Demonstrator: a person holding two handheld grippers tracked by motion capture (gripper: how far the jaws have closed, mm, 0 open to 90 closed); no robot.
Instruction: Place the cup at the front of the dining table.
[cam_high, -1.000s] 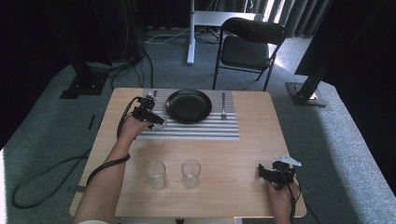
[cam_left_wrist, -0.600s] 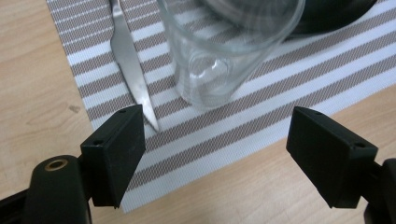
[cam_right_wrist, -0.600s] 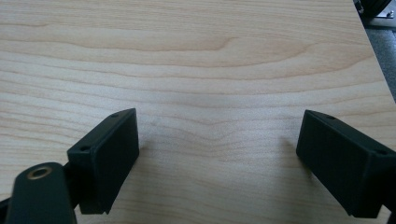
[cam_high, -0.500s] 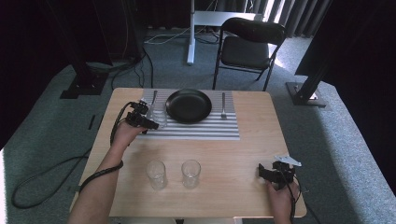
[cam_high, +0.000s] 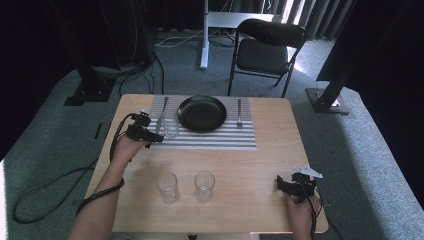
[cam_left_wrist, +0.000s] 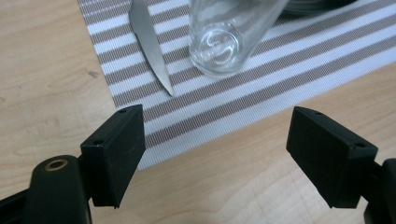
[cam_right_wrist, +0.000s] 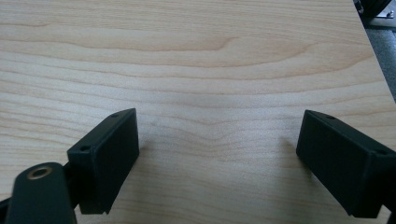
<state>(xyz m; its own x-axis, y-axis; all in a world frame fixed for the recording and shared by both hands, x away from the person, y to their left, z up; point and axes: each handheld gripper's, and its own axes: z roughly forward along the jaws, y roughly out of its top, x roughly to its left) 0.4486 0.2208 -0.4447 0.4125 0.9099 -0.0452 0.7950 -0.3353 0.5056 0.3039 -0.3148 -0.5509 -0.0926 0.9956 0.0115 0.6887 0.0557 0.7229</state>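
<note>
A clear glass stands upright on the striped placemat, just left of the black plate and beside the knife. My left gripper is a short way left of that glass, open with nothing between its jaws. In the left gripper view the glass and the knife lie ahead of the open left gripper, over the placemat's corner. My right gripper rests at the table's near right, and in its own view the right gripper is open over bare wood.
Two more empty glasses stand side by side near the table's front. A fork lies right of the plate. A folding chair stands behind the table, and cables trail on the floor at left.
My left gripper has drawn back from the glass on the placemat, to the left and toward the person, jaws unchanged. The right gripper has stayed put.
</note>
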